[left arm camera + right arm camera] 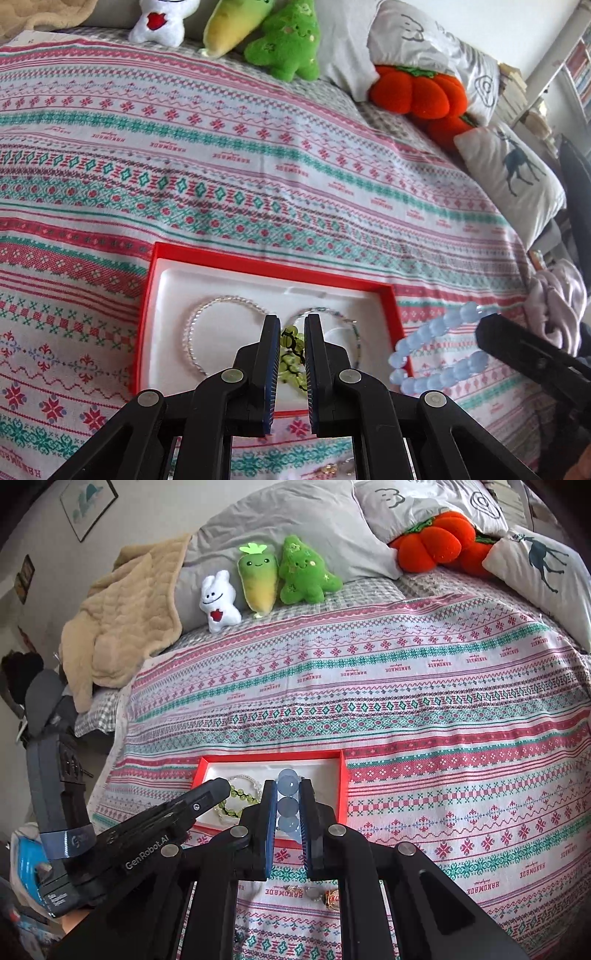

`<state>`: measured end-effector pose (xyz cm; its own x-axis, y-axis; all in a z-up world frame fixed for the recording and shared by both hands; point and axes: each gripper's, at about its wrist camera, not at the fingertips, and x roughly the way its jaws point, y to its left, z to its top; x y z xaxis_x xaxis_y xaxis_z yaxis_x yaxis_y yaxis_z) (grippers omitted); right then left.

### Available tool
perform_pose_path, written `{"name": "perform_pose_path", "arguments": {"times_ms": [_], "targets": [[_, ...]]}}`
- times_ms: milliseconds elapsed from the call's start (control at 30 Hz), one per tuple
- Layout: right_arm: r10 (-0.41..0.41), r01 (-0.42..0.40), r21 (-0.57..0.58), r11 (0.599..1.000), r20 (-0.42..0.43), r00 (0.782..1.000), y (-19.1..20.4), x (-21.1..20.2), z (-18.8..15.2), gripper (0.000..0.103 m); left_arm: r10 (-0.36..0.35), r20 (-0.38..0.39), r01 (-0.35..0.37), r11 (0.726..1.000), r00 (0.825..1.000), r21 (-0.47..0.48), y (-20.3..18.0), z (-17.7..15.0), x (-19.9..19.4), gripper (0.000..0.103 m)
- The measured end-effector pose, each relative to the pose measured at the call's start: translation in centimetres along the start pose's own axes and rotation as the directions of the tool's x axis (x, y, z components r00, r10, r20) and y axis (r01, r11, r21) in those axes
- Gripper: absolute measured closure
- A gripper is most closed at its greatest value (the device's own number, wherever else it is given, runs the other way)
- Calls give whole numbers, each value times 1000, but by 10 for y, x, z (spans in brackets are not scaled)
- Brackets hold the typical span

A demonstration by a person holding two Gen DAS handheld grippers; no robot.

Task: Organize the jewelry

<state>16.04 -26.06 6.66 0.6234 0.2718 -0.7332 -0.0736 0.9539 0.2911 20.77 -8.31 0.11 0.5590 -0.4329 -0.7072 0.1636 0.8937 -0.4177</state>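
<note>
A red box (153,295) with a white liner lies on the patterned bedspread; it also shows in the right wrist view (343,775). Inside lie a clear bead bracelet (192,328), a thin beaded bracelet (354,328) and a green bead bracelet (291,354). My left gripper (291,321) hovers over the green bracelet (236,797), jaws narrowly apart and empty. My right gripper (287,786) is shut on a pale blue bead bracelet (287,794), held above the box's right edge; the bracelet (432,354) hangs in a loop in the left wrist view.
Small gold and silver jewelry pieces (317,893) lie on the bedspread near the front edge. Plush toys (258,583), an orange pumpkin plush (436,539), pillows (546,568) and a beige blanket (118,620) line the head of the bed.
</note>
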Motion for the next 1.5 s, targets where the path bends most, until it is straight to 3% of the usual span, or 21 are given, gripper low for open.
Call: {"name": "perform_pose_path", "arguments": {"times_ms": [100,333,533,900,1067,1200,1333,1400,1500], "targets": [[11,-11,-17,1000,-9,1000,8,10,1,91,67,-20,-67,998,998,9,10,-4,8,96],[94,-97,-71,993,-45,995,34,34,1,91,141,-41,-140,990,989,21,24,-9,14,95],[2,-9,-85,996,-81,997,24,62,-5,91,169,-38,-168,985,985,41,28,-11,13,95],[-36,34,-27,999,-95,995,-6,69,-4,90,210,-23,-208,975,977,78,17,-11,15,93],[-26,26,-7,1000,-94,995,-12,59,-1,86,236,-5,-234,964,972,130,5,-15,9,64],[-23,23,-2,1000,-94,995,-14,47,-2,70,237,10,-235,959,972,156,0,-16,-2,54],[-28,26,-19,999,-80,996,-14,31,-4,62,248,23,-249,953,968,175,-3,-20,-14,41],[-32,30,-24,999,-78,996,-15,24,-7,51,252,26,-253,950,967,181,-5,-23,-21,36],[-41,38,-34,999,-83,996,-17,16,-12,48,265,27,-265,946,964,185,-8,-28,-27,22]]}}
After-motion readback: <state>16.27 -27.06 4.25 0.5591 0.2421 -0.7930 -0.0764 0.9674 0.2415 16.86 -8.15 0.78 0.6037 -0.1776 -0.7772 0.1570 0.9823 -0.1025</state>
